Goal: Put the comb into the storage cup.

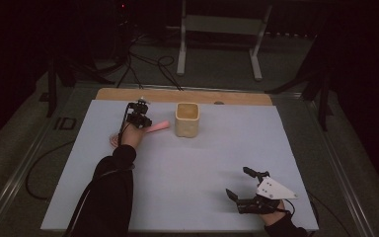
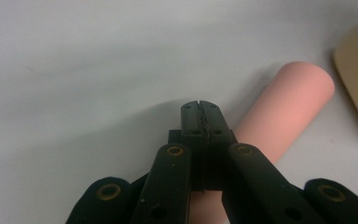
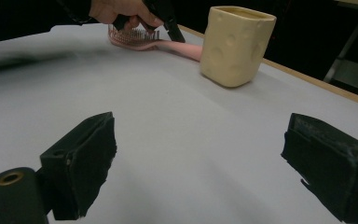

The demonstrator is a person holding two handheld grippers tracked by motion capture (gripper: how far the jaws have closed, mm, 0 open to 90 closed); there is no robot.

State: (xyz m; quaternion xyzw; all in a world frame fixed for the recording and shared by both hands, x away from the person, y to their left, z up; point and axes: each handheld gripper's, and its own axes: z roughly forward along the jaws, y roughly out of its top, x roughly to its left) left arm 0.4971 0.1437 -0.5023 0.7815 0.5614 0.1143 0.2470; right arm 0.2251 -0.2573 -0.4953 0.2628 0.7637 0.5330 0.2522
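The pink hairbrush (image 3: 144, 41) lay flat on the pale blue table cover (image 1: 187, 173), towards the far left, its bristled head under the person's left hand (image 1: 131, 136) and its smooth round handle (image 2: 284, 109) pointing at the cream cup (image 1: 187, 119), the tip near the cup but not touching it. The left gripper (image 1: 139, 117) hung right over the handle with its jaws pressed together, nothing between them; the handle ran beneath and beside the tips rather than in their grasp. The right gripper (image 1: 246, 190) rested well apart at the near right corner, its jaws spread wide over bare cover. By its look, the brush would be light and stiff, probably plastic, and the handle glossy enough to slide or roll under a loose pinch. The best hold seemed to be across the handle's middle, jaws opened first and set squarely on either side, away from the bristles, which would flex and give poor purchase. The cup, dimpled like cheese, stood upright and looked light enough to be nudged by a careless swing.
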